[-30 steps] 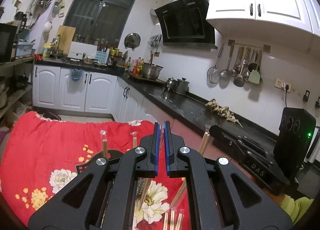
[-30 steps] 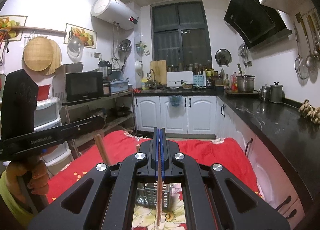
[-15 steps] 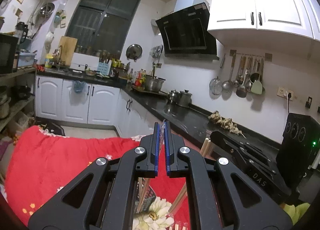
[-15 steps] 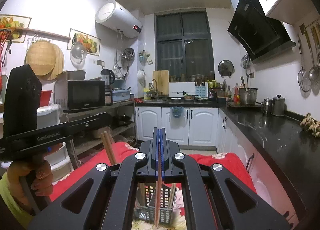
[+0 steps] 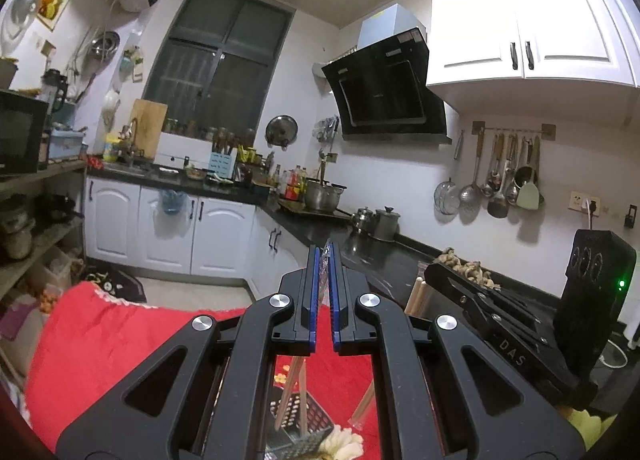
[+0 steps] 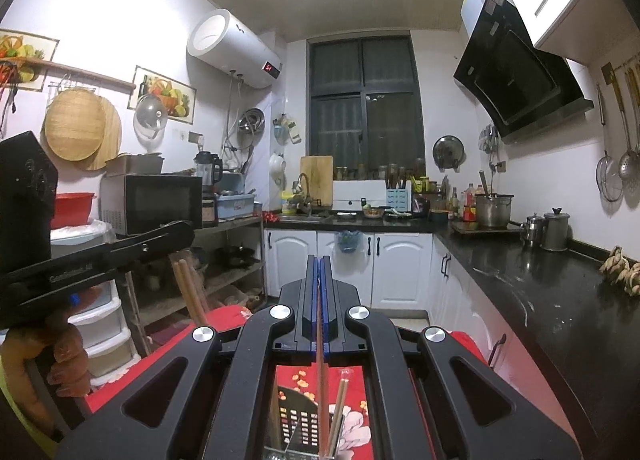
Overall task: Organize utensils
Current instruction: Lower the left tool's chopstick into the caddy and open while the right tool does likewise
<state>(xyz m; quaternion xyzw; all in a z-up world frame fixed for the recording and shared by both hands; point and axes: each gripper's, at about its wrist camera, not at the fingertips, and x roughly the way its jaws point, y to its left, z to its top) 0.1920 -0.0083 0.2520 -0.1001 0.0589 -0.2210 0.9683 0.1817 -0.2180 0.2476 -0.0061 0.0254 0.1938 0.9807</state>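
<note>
My left gripper [image 5: 324,256] is shut on a pair of chopsticks [image 5: 297,388] in a clear wrapper, which hang down over a black perforated utensil holder [image 5: 301,422]. My right gripper [image 6: 319,260] is shut on a thin brown chopstick [image 6: 322,364] that hangs down toward the same holder [image 6: 295,422]. Beside it a wrapped chopstick [image 6: 340,406] stands in the holder. In the right wrist view a hand [image 6: 66,360] holds the left gripper [image 6: 186,231] at the left, with its chopsticks [image 6: 188,292] hanging. The left wrist view has the right gripper [image 5: 431,273] at the right.
The holder stands on a table under a red floral cloth [image 5: 100,340]. A black countertop [image 6: 560,300] with pots and white cabinets [image 6: 400,264] runs along the right. Shelves with a microwave [image 6: 152,202] stand at the left. A black appliance [image 5: 596,300] sits beyond the right gripper.
Both grippers have risen with their chopsticks still gripped. The red cloth and the holder sit lower in both views, and more of the upper kitchen shows.
</note>
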